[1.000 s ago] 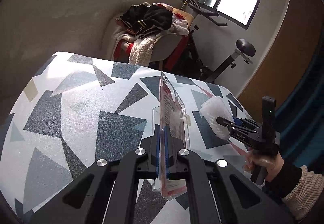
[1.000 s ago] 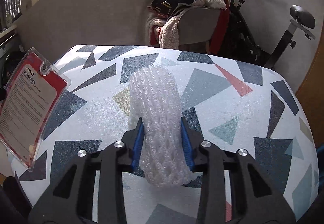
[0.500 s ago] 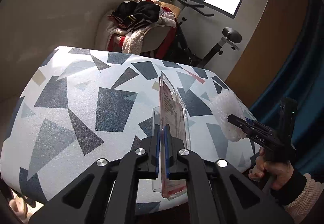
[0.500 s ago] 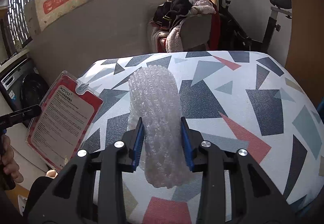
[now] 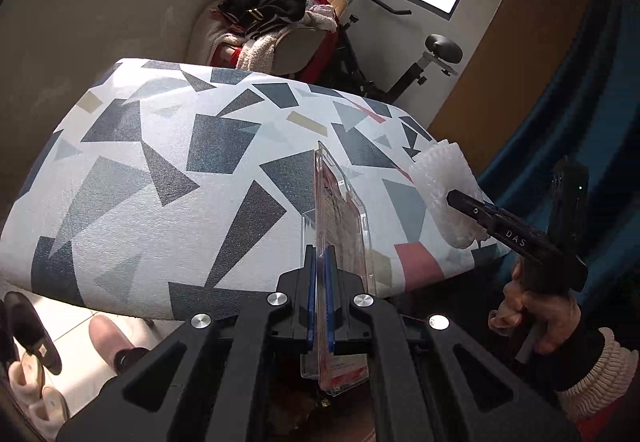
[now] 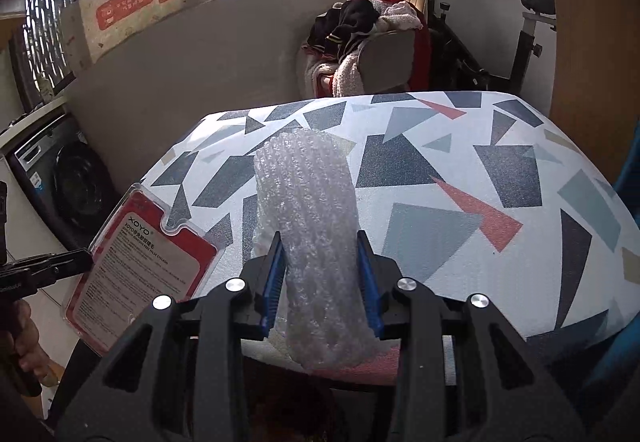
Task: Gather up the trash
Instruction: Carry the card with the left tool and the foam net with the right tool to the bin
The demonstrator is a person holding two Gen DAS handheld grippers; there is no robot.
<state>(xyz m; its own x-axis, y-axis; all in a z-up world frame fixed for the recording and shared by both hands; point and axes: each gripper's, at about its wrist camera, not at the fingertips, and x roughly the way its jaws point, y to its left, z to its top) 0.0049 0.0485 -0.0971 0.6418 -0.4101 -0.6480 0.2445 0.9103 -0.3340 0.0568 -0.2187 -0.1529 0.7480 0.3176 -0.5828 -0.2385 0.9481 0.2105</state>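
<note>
Home room, clothes-piled chair, exercise bike, washing machine

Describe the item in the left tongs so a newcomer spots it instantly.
Find the table with the grey and red triangle print. At its near left edge the left tongs are shut on a flat clear blister pack with a red card printed XOYO. The other held item, the foam net, is white, soft and tubular.

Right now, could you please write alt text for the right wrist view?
The right tool grips a white foam net sleeve above the near edge of a table with a geometric-patterned cover. At left, the other tool holds a red-backed blister pack.
</note>
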